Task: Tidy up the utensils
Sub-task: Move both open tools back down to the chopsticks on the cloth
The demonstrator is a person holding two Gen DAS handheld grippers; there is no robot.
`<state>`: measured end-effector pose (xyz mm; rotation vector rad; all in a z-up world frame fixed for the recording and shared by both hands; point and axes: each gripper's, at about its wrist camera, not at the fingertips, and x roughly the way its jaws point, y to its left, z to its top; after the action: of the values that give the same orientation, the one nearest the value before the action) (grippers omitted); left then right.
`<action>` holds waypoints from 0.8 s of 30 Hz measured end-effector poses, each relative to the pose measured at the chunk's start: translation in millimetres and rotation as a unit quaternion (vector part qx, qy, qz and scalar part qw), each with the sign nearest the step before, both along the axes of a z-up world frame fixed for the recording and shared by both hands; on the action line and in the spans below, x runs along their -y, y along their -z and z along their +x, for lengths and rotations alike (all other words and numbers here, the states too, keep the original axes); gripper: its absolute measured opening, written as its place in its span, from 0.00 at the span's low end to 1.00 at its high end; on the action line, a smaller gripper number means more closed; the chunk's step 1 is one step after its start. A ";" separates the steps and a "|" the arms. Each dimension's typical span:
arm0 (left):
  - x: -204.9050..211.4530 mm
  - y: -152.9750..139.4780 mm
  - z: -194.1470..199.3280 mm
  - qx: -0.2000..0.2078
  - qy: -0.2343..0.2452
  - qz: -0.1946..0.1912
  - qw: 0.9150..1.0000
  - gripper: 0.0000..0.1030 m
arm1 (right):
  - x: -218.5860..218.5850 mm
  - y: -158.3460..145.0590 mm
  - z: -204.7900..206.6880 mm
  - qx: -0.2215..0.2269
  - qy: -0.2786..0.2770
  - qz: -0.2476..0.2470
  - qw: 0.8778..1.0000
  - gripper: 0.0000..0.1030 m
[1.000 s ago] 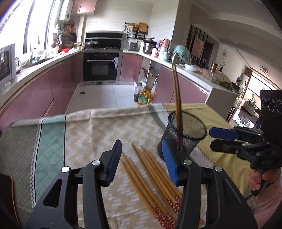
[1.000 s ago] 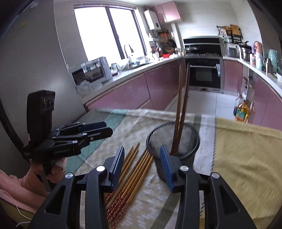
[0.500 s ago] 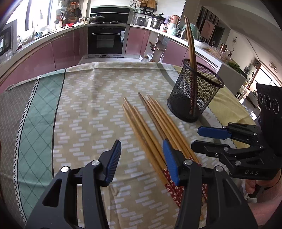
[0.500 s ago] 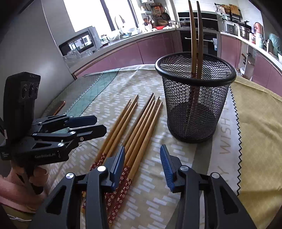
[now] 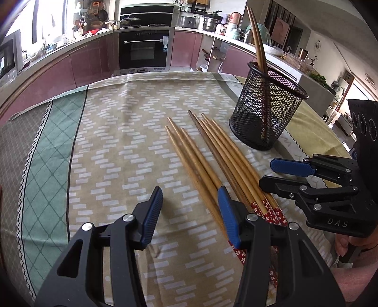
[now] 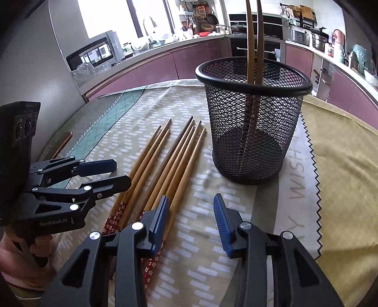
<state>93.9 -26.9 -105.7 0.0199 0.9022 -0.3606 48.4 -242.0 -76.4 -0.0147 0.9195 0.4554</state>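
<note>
Wooden chopsticks (image 5: 208,163) are lying between both grippers' empty, half-open jaws; only the right view is showing a stray stick (image 6: 61,146).

a patterned beige and green cloth (image 5: 122,151) covers the tabletop, a yellow cloth (image 6: 345,151) beside it; behind, pink cabinets (image 5: 94,61) curve round a black oven (image 5: 144,50); a microwave (image 6: 94,53) sits on the counter by the window (image 6: 106,14).

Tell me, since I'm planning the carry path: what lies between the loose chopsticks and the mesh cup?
Nothing: only bare patterned cloth separates the chopsticks from the cup. The right wrist view shows that gap best.
</note>
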 end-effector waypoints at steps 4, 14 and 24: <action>0.2 0.3 0.0 -0.001 0.001 0.001 1.000 0.46 | -3.9 0.5 -0.2 0.003 0.001 -0.009 1.000 0.37; -3.1 1.7 -1.1 -0.002 0.005 0.007 1.000 0.41 | -5.5 0.8 2.0 0.000 0.008 -0.019 1.000 0.31; -5.0 1.1 2.2 -0.005 0.009 0.012 1.000 0.38 | -12.9 1.1 5.7 0.005 0.004 -0.032 0.999 0.31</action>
<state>96.1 -21.9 -106.8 0.0489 0.9160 -0.3656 54.1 -229.0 -77.5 -0.0717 0.9246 0.4172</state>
